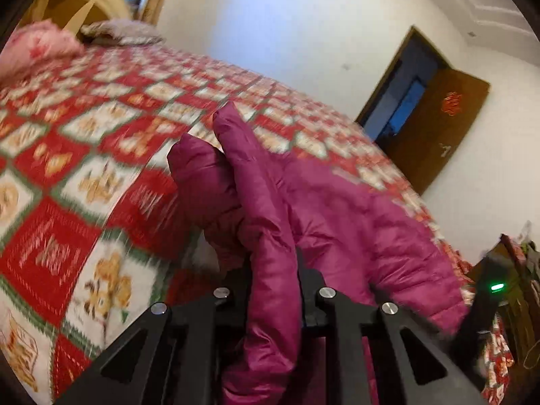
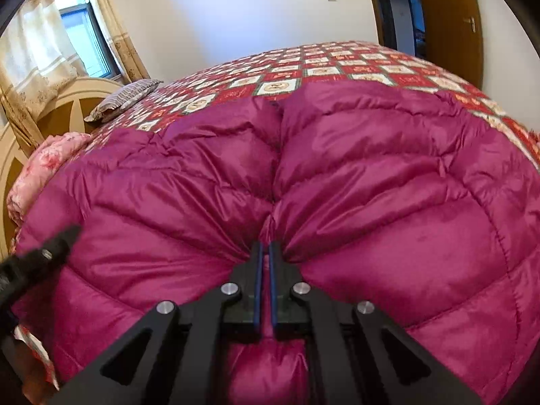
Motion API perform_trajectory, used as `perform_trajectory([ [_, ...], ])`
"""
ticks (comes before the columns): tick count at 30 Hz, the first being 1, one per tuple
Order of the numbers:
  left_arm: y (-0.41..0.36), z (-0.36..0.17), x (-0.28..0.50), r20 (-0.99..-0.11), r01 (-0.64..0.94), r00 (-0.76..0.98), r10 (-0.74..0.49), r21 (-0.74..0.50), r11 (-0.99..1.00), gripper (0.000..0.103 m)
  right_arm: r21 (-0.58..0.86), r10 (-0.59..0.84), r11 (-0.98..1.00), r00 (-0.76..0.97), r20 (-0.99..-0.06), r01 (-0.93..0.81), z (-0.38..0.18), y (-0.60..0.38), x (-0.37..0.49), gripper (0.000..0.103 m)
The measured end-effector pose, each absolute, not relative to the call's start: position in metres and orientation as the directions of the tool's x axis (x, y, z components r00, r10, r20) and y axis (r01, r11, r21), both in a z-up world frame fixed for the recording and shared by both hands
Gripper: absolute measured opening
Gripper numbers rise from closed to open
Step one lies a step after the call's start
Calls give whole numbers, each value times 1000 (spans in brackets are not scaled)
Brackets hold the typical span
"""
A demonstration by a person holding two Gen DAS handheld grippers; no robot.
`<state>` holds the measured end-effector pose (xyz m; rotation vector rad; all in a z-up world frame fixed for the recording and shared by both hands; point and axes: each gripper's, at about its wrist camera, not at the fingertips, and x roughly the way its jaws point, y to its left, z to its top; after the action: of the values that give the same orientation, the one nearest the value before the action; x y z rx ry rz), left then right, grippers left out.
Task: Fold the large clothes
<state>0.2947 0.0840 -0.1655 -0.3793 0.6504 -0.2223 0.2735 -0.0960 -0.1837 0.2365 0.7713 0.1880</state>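
Note:
A puffy magenta down jacket (image 2: 371,175) lies spread across a bed. My right gripper (image 2: 265,253) is shut on a pinch of its fabric, which bunches between the blue pads near the centre seam. In the left wrist view a thick fold of the same jacket (image 1: 354,209) runs up between the black fingers of my left gripper (image 1: 275,260), which is shut on it; the fold stands raised above the quilt. The left gripper's tip (image 2: 50,246) shows blurred at the left of the right wrist view. The right gripper's body (image 1: 489,287), with a green light, shows at the right edge.
A red, white and green patchwork quilt (image 1: 84,155) covers the bed. A striped pillow (image 2: 125,98) and a pink blanket (image 2: 44,165) lie by the cream headboard (image 2: 67,101). Beyond the bed are a curtained window (image 2: 81,27), a white wall and an open brown door (image 1: 438,125).

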Motion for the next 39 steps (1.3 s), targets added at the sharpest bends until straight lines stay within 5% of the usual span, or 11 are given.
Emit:
perform_trajectory([
  [6,44,-107,284,-432,256,812,-392,-339,905,16,428,357,902,669,-652,-64,-187,-115,278,5],
  [15,-37,-72,274,-412,444,787,-460,-141,885,16,548,426,834,705,-568,-62,-151,-172,263,8],
  [25,-123,-109,273,-509,607,684,-522,0,795,16,471,177,869,794,-581,150,-135,-297,199,9],
  [34,-176,-162,269,-628,688,576,-523,26,726,16,462,121,861,796,-593,213,-142,-337,180,14],
  [35,-180,-167,269,-641,697,557,-528,16,717,16,460,120,862,796,-593,213,-142,-338,180,18],
  [38,-188,-182,262,-648,728,544,-534,47,684,16,483,153,857,805,-574,181,-137,-349,183,53],
  [39,-189,-186,258,-641,732,554,-531,71,678,16,495,164,853,814,-558,167,-134,-351,185,55],
])
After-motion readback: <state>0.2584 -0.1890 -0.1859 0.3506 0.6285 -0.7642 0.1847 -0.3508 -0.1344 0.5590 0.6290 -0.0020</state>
